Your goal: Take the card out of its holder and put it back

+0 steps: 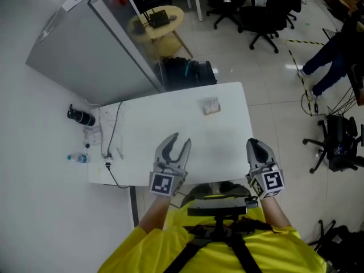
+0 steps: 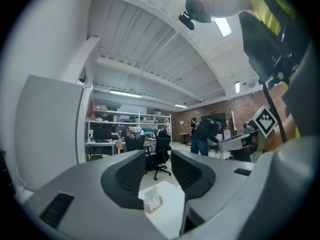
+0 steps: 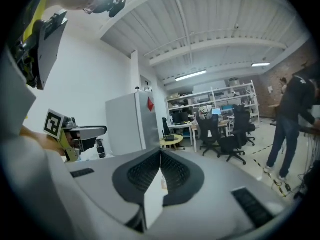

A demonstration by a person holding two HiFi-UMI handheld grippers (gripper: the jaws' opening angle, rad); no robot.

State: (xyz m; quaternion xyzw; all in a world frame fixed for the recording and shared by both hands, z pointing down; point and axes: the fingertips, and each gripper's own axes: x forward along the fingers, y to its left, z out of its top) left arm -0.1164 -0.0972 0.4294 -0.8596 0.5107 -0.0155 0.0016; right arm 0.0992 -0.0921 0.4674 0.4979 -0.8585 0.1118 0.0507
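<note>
Left tongs (image 1: 178,141), right tongs (image 1: 254,144) short of card holder (image 1: 211,106)

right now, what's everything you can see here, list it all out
table: 1, white, centre
card: 1, white, upright in the holder
holder: 1, tan, far side of the table
cable: 1, black, table's left edge
dark bottle: 1, black, left of the table
water bottle: 1, clear, left of the table
cabinet: 1, grey, far left
round table: 1, yellow, beyond the cabinet
office chairs: several, black, far floor
person: 1, dark clothes, far right
left gripper: grey, open, empty
right gripper: grey, shut, empty
</note>
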